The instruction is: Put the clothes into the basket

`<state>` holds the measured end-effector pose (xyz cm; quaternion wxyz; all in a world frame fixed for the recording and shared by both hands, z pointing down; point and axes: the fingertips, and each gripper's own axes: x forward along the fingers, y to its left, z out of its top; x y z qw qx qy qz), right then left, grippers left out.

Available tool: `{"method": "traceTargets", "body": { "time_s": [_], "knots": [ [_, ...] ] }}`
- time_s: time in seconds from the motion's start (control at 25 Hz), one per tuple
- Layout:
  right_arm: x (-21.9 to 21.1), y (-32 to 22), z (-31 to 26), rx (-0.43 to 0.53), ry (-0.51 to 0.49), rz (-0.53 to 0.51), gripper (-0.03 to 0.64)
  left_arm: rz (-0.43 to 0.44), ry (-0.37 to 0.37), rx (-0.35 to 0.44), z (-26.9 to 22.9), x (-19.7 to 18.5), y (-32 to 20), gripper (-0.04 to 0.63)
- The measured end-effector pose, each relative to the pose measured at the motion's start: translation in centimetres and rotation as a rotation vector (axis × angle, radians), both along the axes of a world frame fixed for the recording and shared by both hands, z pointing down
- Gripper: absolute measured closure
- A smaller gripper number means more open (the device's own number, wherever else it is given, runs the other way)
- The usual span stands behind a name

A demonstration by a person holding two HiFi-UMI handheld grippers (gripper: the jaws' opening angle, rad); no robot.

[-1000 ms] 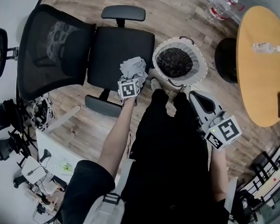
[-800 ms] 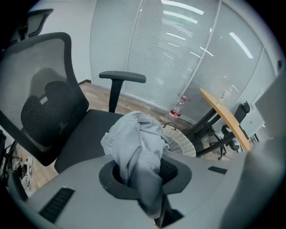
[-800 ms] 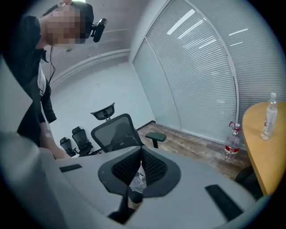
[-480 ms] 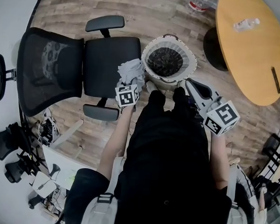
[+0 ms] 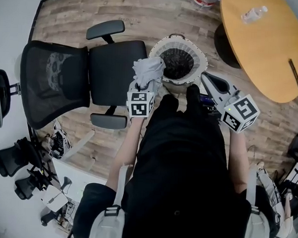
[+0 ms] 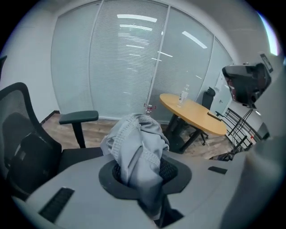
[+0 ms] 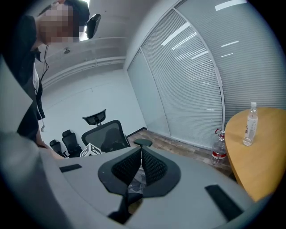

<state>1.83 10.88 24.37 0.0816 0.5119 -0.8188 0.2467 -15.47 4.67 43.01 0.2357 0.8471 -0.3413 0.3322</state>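
Observation:
A crumpled light grey garment (image 5: 148, 71) is pinched in my left gripper (image 5: 143, 84), which is shut on it; the cloth bulges up over the jaws in the left gripper view (image 6: 136, 147). It hangs at the left rim of the round white-lined basket (image 5: 203, 59), which stands on the floor with dark clothes (image 5: 177, 60) inside. My right gripper (image 5: 206, 76) points toward the basket's right side. Its jaws meet at the tips (image 7: 141, 150) with nothing between them.
A black office chair (image 5: 116, 72) stands just left of the basket. A round orange table (image 5: 262, 42) with a water bottle (image 5: 254, 14) on it is at the right, and a bottle (image 5: 205, 0) stands on the floor behind. More chairs (image 5: 12, 158) crowd the left.
My left gripper has risen with the grey garment and moved from above the chair seat to the basket's left rim. The right gripper has shifted a little toward the basket.

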Motion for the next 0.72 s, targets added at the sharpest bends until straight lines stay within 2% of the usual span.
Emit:
{"method": "traceTargets", "body": {
  "time_s": [0.24,0.72],
  "knots": [
    [3.0,-0.2,-0.1,0.021,-0.009,0.011,0.6,0.063,0.017,0.026,-1.8,3.8,0.5,0.507],
    [9.1,1.2,1.2,-0.018,-0.024,0.026,0.6,0.086,0.019,-0.002,-2.0,10.3,1.9,0.506]
  ]
}}
